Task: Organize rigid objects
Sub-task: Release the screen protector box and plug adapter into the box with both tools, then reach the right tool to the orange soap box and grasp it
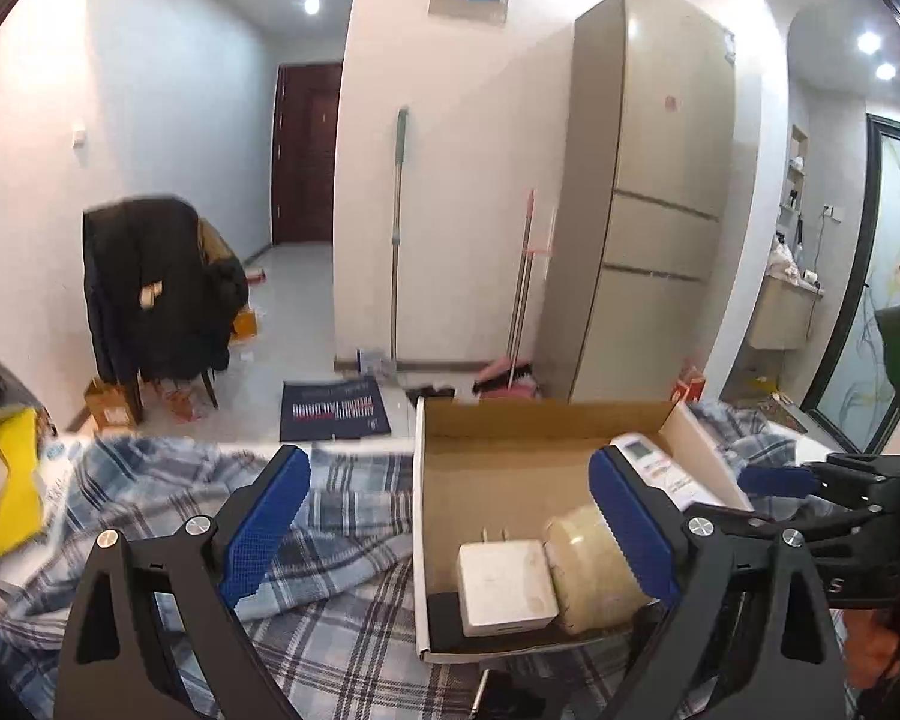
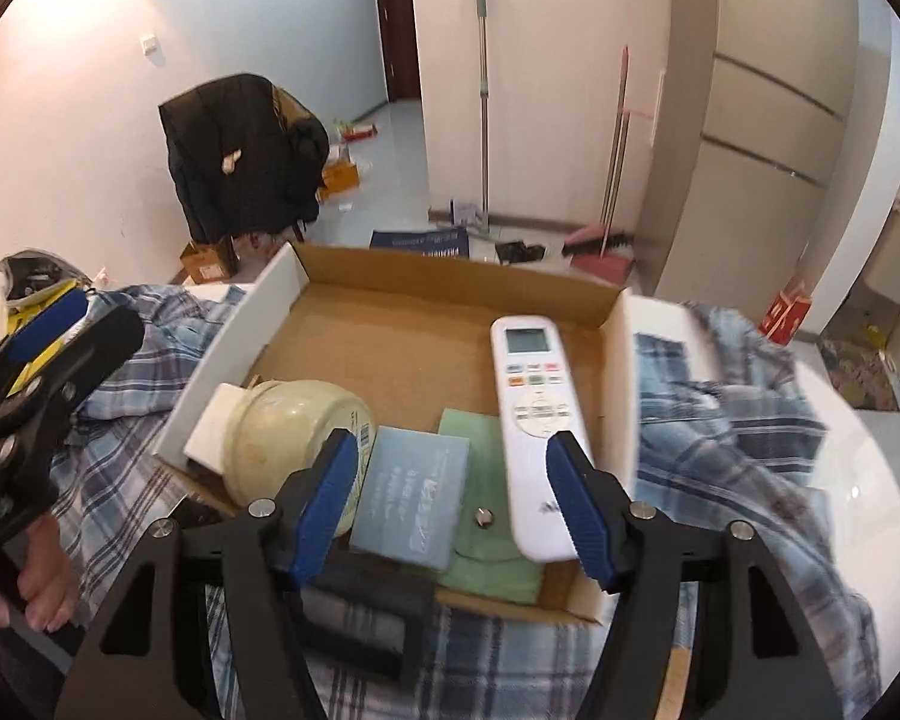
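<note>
An open cardboard box (image 2: pixel 390 342) sits on a blue plaid cloth (image 2: pixel 720 420). Inside lie a white remote (image 2: pixel 534 396) propped against the right wall, a cream round jar (image 2: pixel 282 426), a white charger plug (image 1: pixel 504 585), a pale blue card (image 2: pixel 414 492) and a green pouch (image 2: pixel 486 540). My right gripper (image 2: pixel 450 441) is open over the box's near end, its right pad beside the remote's lower end, its left pad in front of the jar. My left gripper (image 1: pixel 447 468) stands wide open and straddles the box's left wall (image 1: pixel 419 480); nothing is held.
A yellow package (image 1: pixel 0 480) lies at the far left on the cloth. A black flat object (image 2: pixel 366 600) lies under the box's near edge. Beyond the table stand a chair with a dark jacket (image 1: pixel 150 288), a mop (image 1: pixel 397 228) and a tall fridge (image 1: pixel 660 180).
</note>
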A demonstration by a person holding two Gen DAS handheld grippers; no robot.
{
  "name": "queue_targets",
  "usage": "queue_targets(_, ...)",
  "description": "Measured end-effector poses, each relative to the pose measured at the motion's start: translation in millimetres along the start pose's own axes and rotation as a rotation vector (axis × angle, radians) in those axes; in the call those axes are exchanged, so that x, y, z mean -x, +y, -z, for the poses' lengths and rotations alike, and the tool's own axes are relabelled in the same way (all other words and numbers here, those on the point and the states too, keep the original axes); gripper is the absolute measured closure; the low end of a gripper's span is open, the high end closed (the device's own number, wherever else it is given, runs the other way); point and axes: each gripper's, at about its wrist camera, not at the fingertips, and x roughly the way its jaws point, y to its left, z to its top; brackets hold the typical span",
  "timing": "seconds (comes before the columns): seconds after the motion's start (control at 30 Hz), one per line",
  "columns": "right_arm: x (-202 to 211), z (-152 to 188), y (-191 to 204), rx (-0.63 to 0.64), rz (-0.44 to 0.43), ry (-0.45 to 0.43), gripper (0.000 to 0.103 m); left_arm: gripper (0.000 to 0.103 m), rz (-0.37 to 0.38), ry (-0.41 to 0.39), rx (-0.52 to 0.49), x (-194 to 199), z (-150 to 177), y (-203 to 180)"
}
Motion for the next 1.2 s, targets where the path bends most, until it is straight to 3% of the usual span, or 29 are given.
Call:
queue_targets(0.13,36,10,-10,0.0,0.017,-0.037,0.039,0.007,-0.028,-0.061,-0.064,31,-5,-14)
queue_targets(0.33,88,42,-29,-0.043,0.005,-0.088,0.039,0.007,0.009,-0.116,-0.139,88,2,-33)
queue_targets(0.4,99,53,-33,-0.051,-0.007,-0.095,0.039,0.001,0.025,-0.118,-0.139,108,8,-38)
queue_targets(0.57,107,75,-42,-0.077,-0.033,-0.068,0.039,0.0,0.082,-0.103,-0.103,136,25,-46)
queue_targets(0.77,93,89,-61,-0.134,-0.005,-0.037,0.039,0.0,0.039,-0.111,-0.114,141,34,-59)
queue_targets(0.93,71,100,-62,-0.093,0.082,-0.052,0.039,0.0,0.03,-0.105,-0.116,132,43,-59)
queue_targets(1.03,54,105,-65,-0.084,0.109,-0.038,0.039,0.0,0.01,-0.078,-0.126,117,52,-58)
queue_targets(1.13,44,110,-72,-0.088,0.141,-0.013,0.039,0.0,-0.072,-0.063,-0.148,100,66,-57)
queue_targets(1.2,40,112,-73,-0.09,0.132,-0.002,0.039,0.0,-0.07,-0.017,-0.154,87,74,-53)
